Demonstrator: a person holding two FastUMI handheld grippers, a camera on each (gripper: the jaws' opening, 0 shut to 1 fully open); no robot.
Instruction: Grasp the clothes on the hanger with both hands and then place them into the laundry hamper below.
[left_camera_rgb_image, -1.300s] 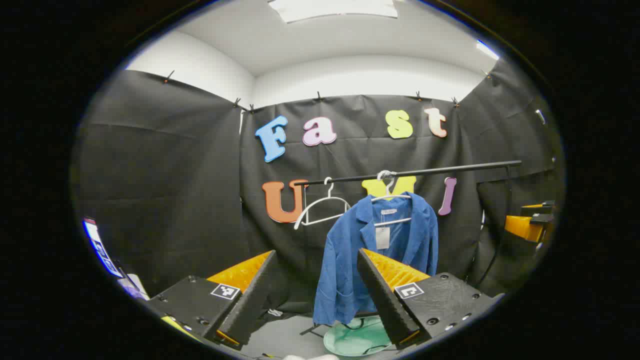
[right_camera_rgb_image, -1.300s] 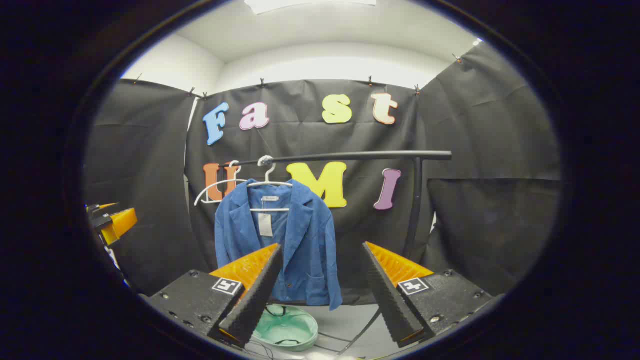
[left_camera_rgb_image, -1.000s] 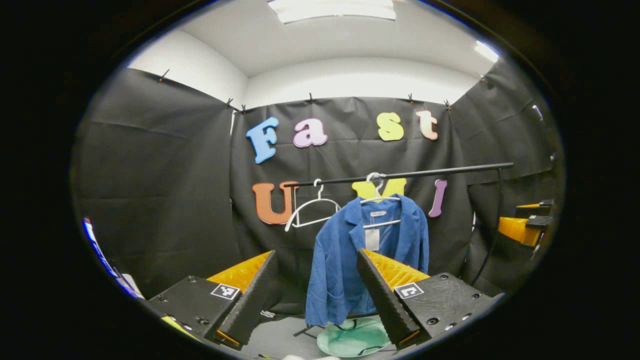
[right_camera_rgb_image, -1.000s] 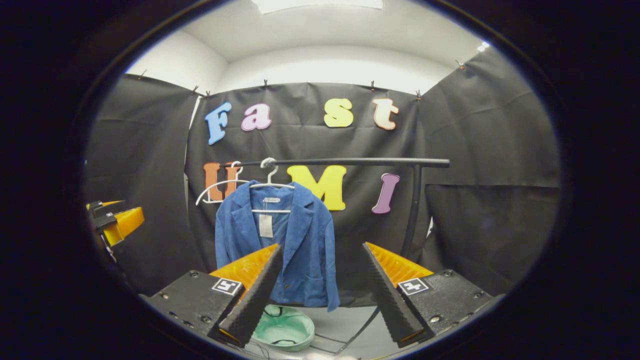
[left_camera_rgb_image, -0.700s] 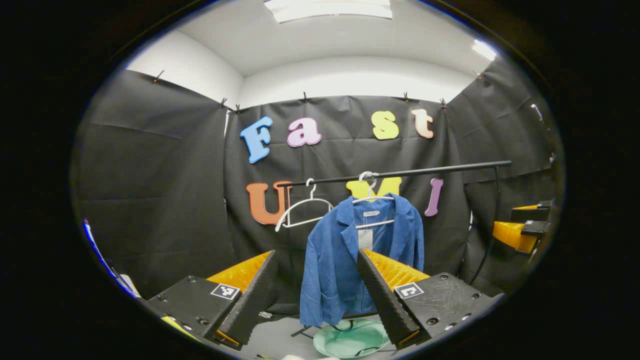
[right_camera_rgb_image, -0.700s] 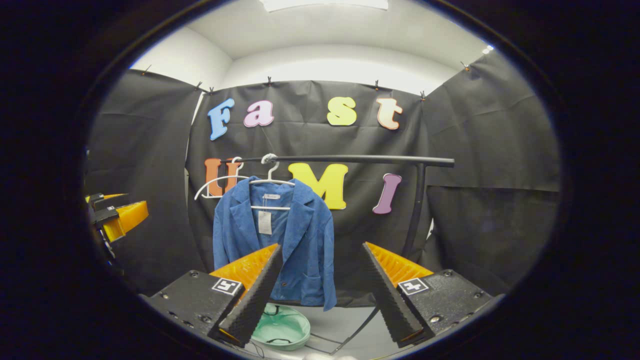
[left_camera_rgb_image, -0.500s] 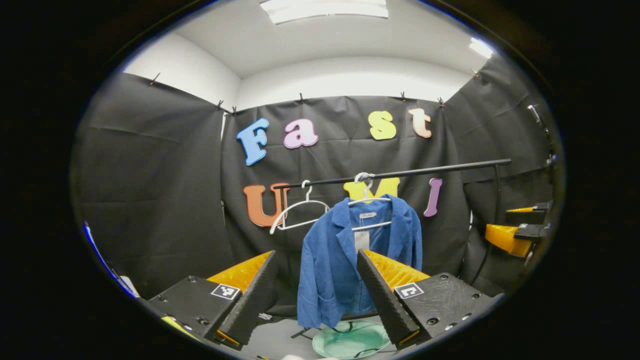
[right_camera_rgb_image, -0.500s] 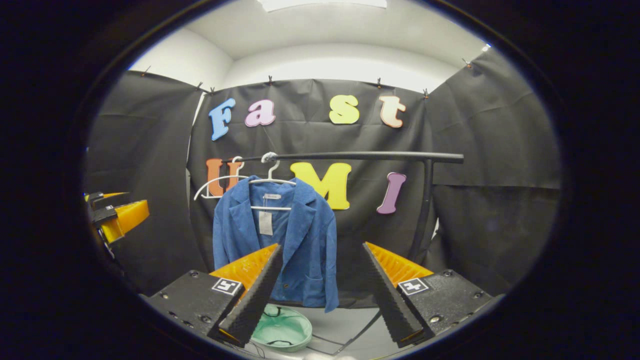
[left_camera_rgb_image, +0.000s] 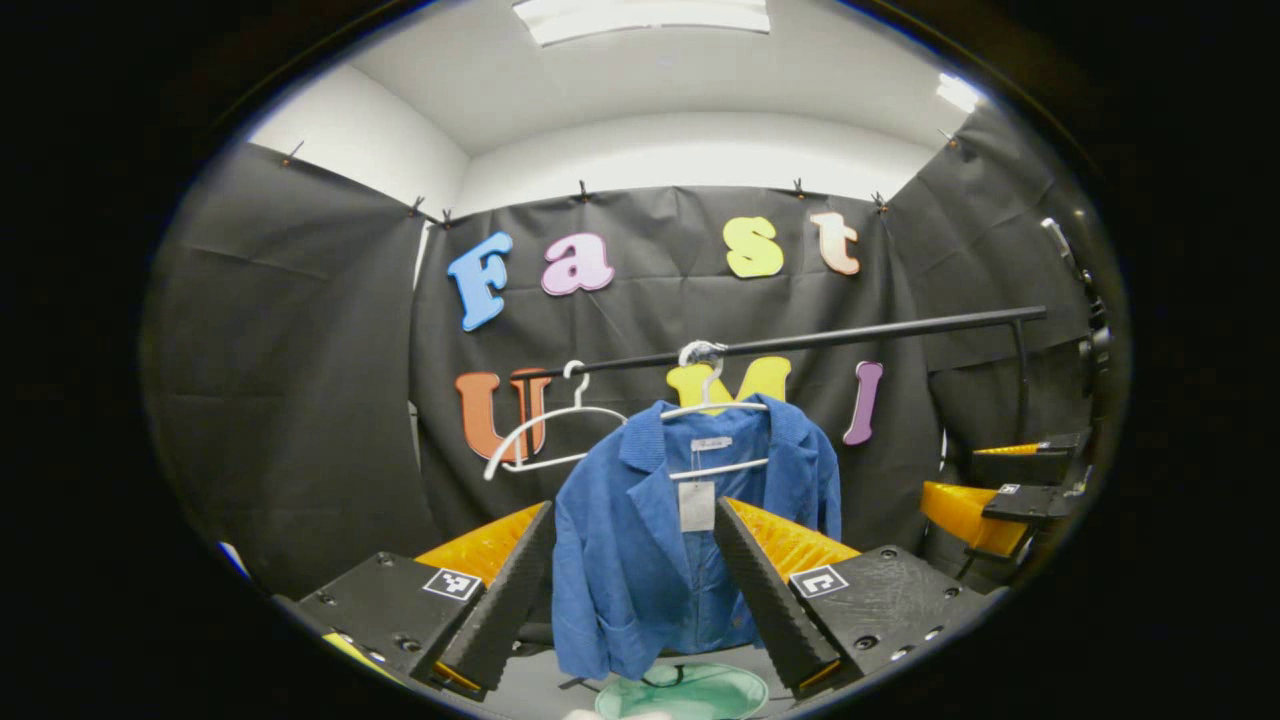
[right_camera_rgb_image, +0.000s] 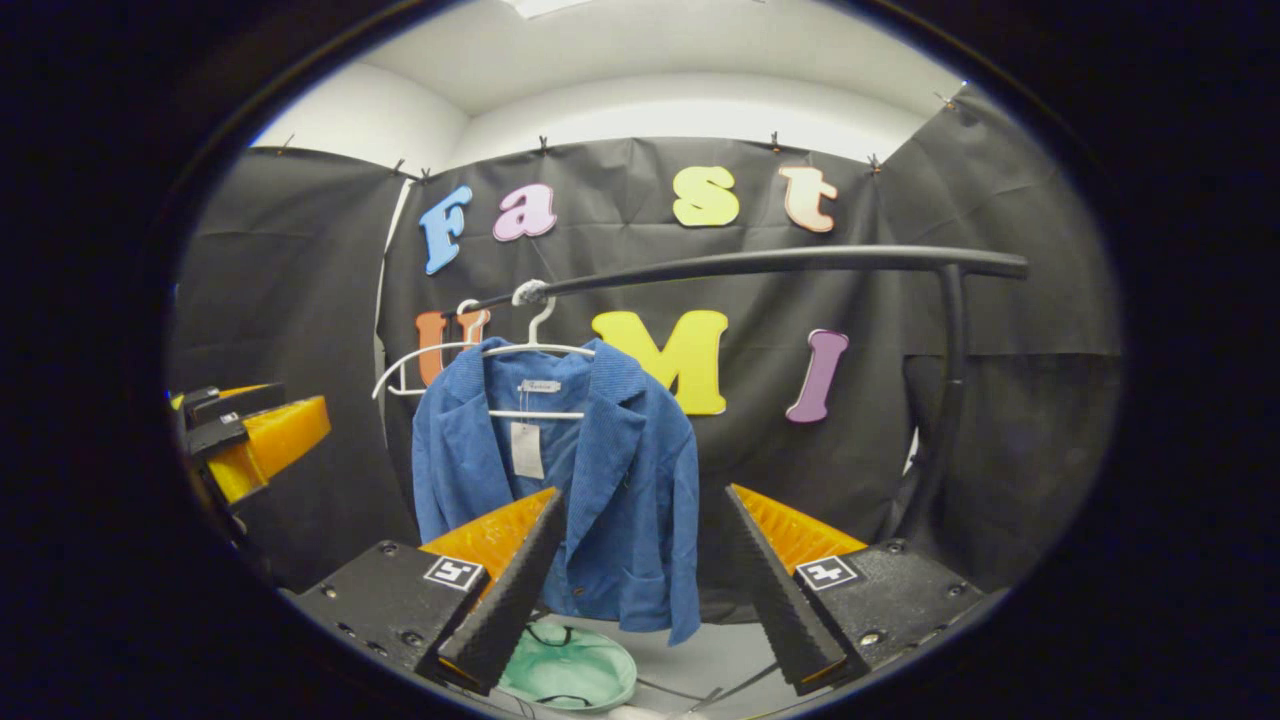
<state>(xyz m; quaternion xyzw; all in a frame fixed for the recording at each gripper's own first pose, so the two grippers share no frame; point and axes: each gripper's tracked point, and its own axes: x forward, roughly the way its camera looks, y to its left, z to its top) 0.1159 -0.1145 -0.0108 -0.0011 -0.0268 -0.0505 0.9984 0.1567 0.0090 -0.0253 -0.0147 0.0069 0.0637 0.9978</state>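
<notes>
Black cloth wall (left_camera_rgb_image: 300, 380) below white upper wall (left_camera_rgb_image: 700, 160); ceiling light panel (left_camera_rgb_image: 640, 15); grey floor (right_camera_rgb_image: 700, 660)

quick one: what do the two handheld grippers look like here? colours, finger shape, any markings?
Left gripper and right gripper look alike: black textured bodies with screw holes, two long wedge-shaped fingers, orange ribbed outer faces, black serrated inner pads. Each finger base carries a small square black-and-white marker tag.
</notes>
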